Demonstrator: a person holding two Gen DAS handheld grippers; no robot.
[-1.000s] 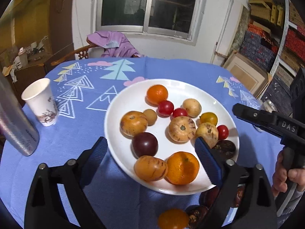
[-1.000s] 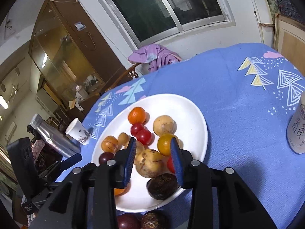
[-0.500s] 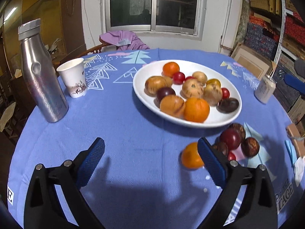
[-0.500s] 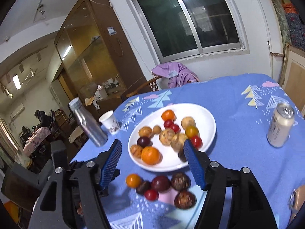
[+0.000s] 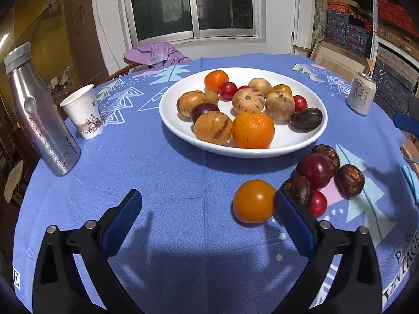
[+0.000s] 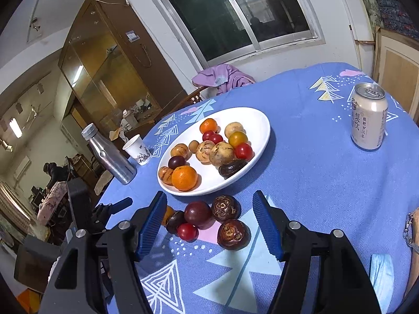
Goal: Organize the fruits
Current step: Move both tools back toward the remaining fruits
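Note:
A white plate (image 5: 309, 141) (image 6: 262, 123) holds several fruits: oranges, red tomatoes, striped yellow fruits, dark plums. In front of it on the blue cloth lie loose fruits: an orange tomato (image 5: 253, 201), a dark red plum (image 5: 313, 170) (image 6: 197, 213), a small red tomato (image 5: 318, 203) (image 6: 187, 231) and three brown wrinkled fruits (image 5: 350, 180) (image 6: 233, 233). My left gripper (image 5: 207, 217) is open and empty, just left of the orange tomato. My right gripper (image 6: 210, 222) is open and empty, its fingers either side of the loose pile, above the cloth.
A silver bottle (image 5: 39, 115) (image 6: 108, 154) and a paper cup (image 5: 83, 112) (image 6: 137, 149) stand left of the plate. A drink can (image 5: 360, 93) (image 6: 368, 116) stands to the right. A chair with purple cloth (image 5: 157, 55) is behind the table.
Both grippers pulled back from over the plate toward the table's near side. The right gripper opened wide. The loose fruits in front of the plate came into view.

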